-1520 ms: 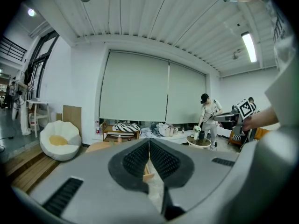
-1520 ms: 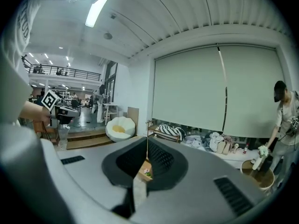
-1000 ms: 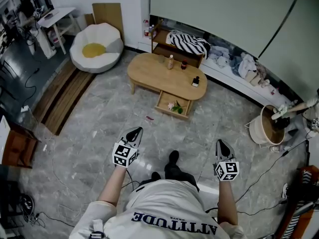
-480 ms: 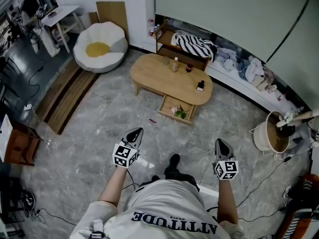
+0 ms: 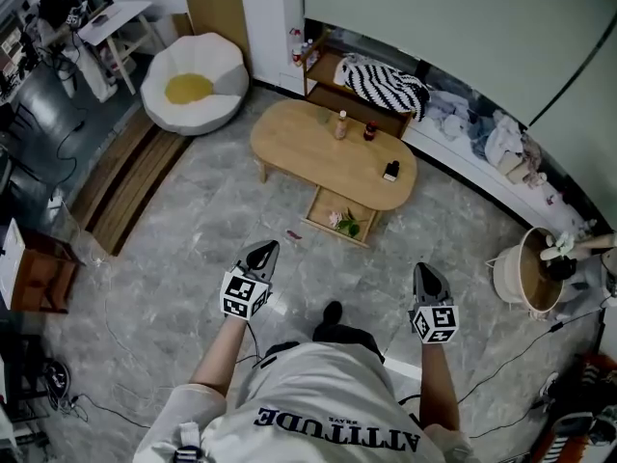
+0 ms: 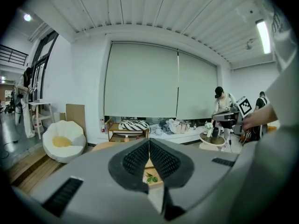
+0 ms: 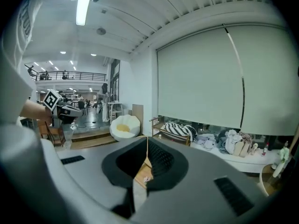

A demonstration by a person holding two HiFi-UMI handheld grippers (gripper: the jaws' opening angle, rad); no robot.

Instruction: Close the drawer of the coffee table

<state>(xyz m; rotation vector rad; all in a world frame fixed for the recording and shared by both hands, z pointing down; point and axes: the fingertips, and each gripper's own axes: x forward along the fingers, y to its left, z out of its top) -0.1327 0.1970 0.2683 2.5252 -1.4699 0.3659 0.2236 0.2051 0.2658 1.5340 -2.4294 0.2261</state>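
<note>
Left gripper [image 5: 262, 255] and right gripper [image 5: 425, 279] held with jaws closed and empty, well short of the coffee table [image 5: 318, 146], its drawer [image 5: 339, 215] pulled open toward the person, a flower [image 5: 342, 222] seen inside

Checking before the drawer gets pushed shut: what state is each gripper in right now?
Left gripper: closed, holding nothing.
Right gripper: closed, holding nothing.

Fairly bright, even light comes from ceiling strip lights [image 6: 262, 35] (one glares white in each gripper view), shadows on the floor [image 5: 183, 249] are soft, and both gripper views bend at black-vignetted edges, the left gripper [image 6: 149, 138] and right gripper [image 7: 147, 136] blurred up close.
</note>
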